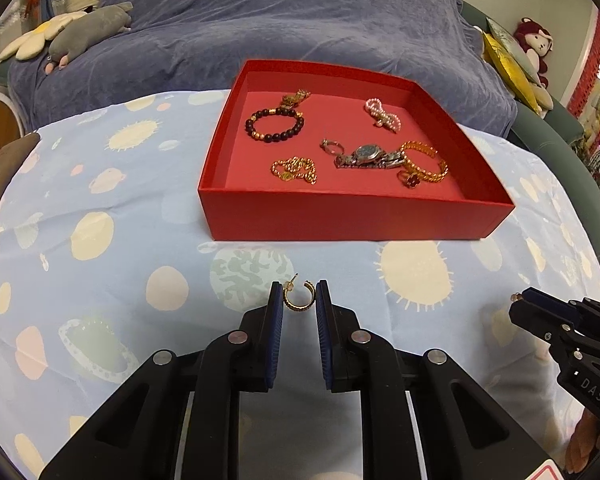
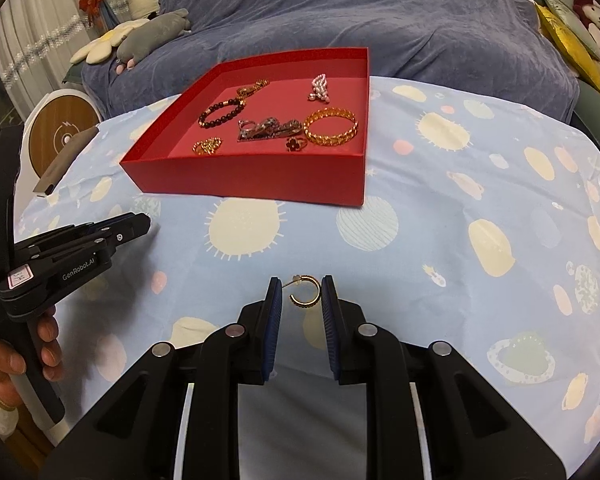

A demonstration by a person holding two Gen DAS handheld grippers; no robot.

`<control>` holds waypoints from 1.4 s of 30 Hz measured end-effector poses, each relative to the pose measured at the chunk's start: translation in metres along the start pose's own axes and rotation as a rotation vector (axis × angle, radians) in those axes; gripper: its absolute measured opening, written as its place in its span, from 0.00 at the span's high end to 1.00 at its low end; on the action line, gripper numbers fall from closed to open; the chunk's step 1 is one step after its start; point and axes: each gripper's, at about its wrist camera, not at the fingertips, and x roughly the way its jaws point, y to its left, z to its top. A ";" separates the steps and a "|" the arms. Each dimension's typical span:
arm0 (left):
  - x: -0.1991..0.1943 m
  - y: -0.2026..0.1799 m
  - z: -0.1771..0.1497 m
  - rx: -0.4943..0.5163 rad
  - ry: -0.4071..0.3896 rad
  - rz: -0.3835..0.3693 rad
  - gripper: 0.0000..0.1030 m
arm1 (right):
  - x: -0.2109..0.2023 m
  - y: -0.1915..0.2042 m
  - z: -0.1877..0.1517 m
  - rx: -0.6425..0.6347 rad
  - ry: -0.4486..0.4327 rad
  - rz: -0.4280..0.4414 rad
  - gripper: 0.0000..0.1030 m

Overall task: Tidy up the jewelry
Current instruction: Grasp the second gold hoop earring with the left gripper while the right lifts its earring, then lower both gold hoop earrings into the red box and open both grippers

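A gold hoop earring (image 1: 298, 295) lies on the cloth between the fingertips of my left gripper (image 1: 299, 295), whose jaws stand apart around it, just touching or nearly so. A second gold hoop earring (image 2: 306, 291) lies between the fingertips of my right gripper (image 2: 300, 292), also apart around it. The red box (image 1: 356, 216) beyond holds a dark bead bracelet (image 1: 275, 125), a gold chain (image 1: 294, 169), a watch (image 1: 366, 156), a gold bangle (image 1: 424, 162), a pearl bow (image 1: 382, 114) and a red flower ring (image 1: 411, 179). The box shows in the right wrist view (image 2: 252, 178) too.
The table wears a light blue cloth with planet prints (image 1: 100, 260). A blue-covered sofa (image 1: 280, 20) with plush toys stands behind. My right gripper shows at the left view's right edge (image 1: 518, 298); my left gripper shows at the right view's left (image 2: 146, 222).
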 end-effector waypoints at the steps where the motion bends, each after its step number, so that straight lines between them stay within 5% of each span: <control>1: -0.005 -0.002 0.004 -0.005 -0.007 -0.009 0.87 | -0.004 0.000 0.006 0.009 -0.011 0.008 0.81; 10: -0.028 -0.021 0.075 0.012 -0.052 -0.052 0.87 | -0.015 0.006 0.094 0.016 -0.102 0.031 0.81; 18: 0.023 -0.015 0.140 0.013 -0.041 -0.028 0.87 | 0.047 -0.007 0.153 0.107 -0.042 0.079 0.81; 34: 0.105 -0.010 0.171 0.002 0.069 -0.028 0.85 | 0.121 -0.011 0.174 0.128 0.034 0.057 0.80; 37: 0.103 -0.008 0.173 -0.016 0.063 -0.044 0.78 | 0.118 -0.012 0.176 0.139 0.020 0.066 0.79; 39: 0.097 -0.005 0.173 -0.034 0.053 -0.045 0.64 | 0.112 -0.012 0.177 0.142 0.010 0.067 0.78; 42: 0.082 -0.003 0.174 -0.043 0.031 -0.054 0.64 | 0.093 -0.013 0.176 0.150 -0.014 0.072 0.77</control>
